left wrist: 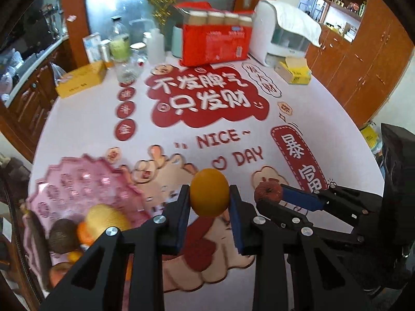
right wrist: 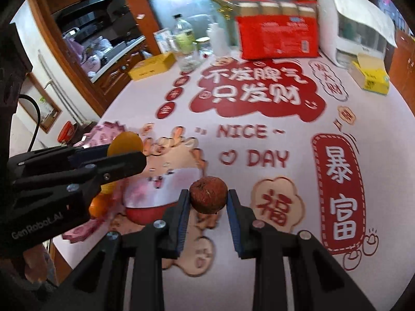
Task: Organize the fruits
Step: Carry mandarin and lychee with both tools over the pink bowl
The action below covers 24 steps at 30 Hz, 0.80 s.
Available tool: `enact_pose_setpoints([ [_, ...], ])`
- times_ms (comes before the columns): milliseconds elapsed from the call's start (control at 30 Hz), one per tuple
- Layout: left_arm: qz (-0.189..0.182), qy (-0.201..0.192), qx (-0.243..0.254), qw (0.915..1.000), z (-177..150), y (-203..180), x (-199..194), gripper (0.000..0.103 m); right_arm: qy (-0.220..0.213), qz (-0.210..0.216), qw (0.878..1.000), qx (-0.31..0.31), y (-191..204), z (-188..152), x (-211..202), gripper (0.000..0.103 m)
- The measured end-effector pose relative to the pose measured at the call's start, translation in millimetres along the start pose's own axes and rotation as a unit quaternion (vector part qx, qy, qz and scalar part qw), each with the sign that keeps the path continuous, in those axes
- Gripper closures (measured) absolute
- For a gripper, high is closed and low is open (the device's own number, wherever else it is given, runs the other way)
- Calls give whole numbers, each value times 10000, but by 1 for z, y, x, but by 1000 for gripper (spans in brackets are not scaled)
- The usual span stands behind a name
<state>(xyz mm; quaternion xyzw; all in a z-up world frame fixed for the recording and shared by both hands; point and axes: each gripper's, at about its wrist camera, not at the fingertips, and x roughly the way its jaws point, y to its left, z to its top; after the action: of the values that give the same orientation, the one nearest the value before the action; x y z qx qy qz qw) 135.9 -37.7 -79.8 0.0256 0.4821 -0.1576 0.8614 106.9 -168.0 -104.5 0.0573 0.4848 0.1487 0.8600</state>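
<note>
While both tools are closed, left tool [left wrist: 209, 197] pinching orange [left wrist: 209, 192], right tool [right wrist: 208, 199] pinching brown fruit [right wrist: 208, 195]

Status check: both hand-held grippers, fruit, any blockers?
Left hand-held gripper shut on orange fruit. Right hand-held gripper shut on red-brown fruit. Pink tray left, already holding fruit. Nothing seen blocking it.

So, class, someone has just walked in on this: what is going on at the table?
A person is sorting fruit with two tools. The left hand-held gripper is shut on a round yellow-orange fruit, and the right hand-held gripper is shut on a wrinkled reddish-brown fruit. Both fruits are held above the printed tablecloth. A pink scalloped plastic tray on the left already holds several fruits.
</note>
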Motion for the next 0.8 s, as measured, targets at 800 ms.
enact_pose_setpoints([
  [800,1064,-138,-704,9917,-68,160,-71,76,140,537,9924,-1097,176,6,24,74],
])
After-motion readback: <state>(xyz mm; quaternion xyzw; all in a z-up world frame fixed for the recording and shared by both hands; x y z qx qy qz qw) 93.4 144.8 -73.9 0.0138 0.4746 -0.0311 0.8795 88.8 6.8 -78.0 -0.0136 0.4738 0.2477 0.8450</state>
